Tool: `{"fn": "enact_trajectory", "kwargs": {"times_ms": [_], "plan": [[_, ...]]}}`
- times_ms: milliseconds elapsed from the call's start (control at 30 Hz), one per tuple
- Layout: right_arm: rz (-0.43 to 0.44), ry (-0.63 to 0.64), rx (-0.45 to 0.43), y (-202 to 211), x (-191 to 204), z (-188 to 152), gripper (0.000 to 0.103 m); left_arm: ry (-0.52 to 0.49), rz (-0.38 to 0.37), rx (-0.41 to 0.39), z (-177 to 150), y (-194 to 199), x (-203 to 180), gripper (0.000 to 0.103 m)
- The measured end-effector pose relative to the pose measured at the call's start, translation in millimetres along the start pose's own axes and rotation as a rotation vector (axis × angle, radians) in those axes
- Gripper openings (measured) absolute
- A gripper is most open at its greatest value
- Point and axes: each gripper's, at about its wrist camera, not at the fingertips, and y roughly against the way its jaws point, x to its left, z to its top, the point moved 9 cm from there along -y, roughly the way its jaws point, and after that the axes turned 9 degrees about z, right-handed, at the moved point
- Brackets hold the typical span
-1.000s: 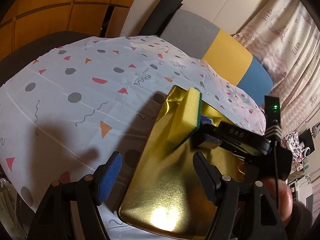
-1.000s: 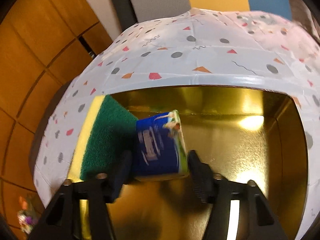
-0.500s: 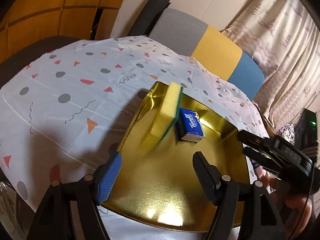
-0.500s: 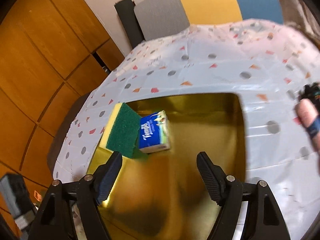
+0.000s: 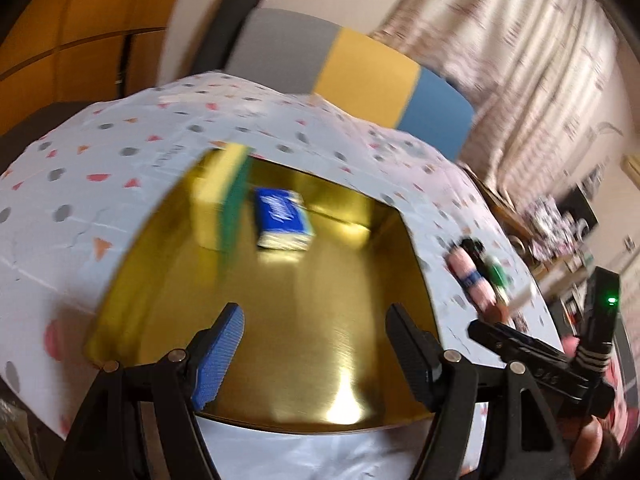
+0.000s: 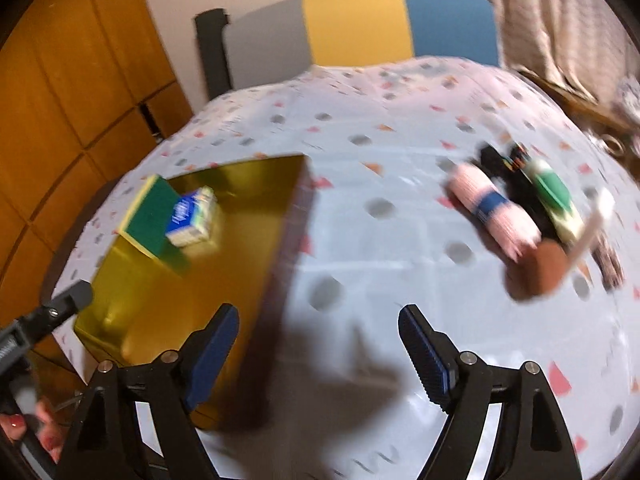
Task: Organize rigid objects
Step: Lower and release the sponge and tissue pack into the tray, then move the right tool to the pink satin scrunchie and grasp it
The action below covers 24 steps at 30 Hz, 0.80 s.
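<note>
A gold tray (image 5: 320,344) (image 6: 192,304) lies on the patterned tablecloth. In its far corner a yellow-green sponge (image 5: 222,204) (image 6: 146,214) leans against the wall, and a blue tissue pack (image 5: 282,218) (image 6: 188,220) lies beside it. My left gripper (image 5: 316,344) is open and empty over the tray's near part. My right gripper (image 6: 320,348) is open and empty above the cloth, right of the tray. A pile of loose objects lies to the right: a pink roll with a blue band (image 6: 490,210) (image 5: 470,278), a green-topped item (image 6: 554,192), a brown round thing (image 6: 536,270).
A chair back (image 6: 360,24) in grey, yellow and blue stands behind the table. Wooden panels (image 6: 80,92) are at the left, curtains (image 5: 520,68) at the right. The right gripper's body (image 5: 560,368) shows at the right edge of the left wrist view.
My right gripper let go of the blue tissue pack beside the sponge, drew back and swung right toward the pile of loose objects. The left gripper shifted over the tray, still open.
</note>
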Motion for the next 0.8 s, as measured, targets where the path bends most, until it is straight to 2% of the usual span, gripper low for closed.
{"fn": "enact_trajectory", "kwargs": {"times_ms": [200,400,633,800], "plan": [[-0.064,-0.076,-0.002,15.8,-49.9,-26.0,0.083,-0.128,-0.080,0.030,-15.8,-2.9,-60.2,0.074],[-0.137,-0.183,-0.034,32.7,-109.1,-46.5,0.083,-0.232,-0.127,0.053,-30.9,-4.1,-106.0,0.074],[-0.226,-0.299,-0.094,57.3,-175.9,-62.7,0.083,-0.284,-0.149,0.080,-41.0,-7.6,-135.1,0.074],[-0.312,-0.318,-0.148,77.2,-223.0,-55.8,0.083,-0.311,-0.153,0.103,-47.4,-14.5,-152.7,0.074]]}}
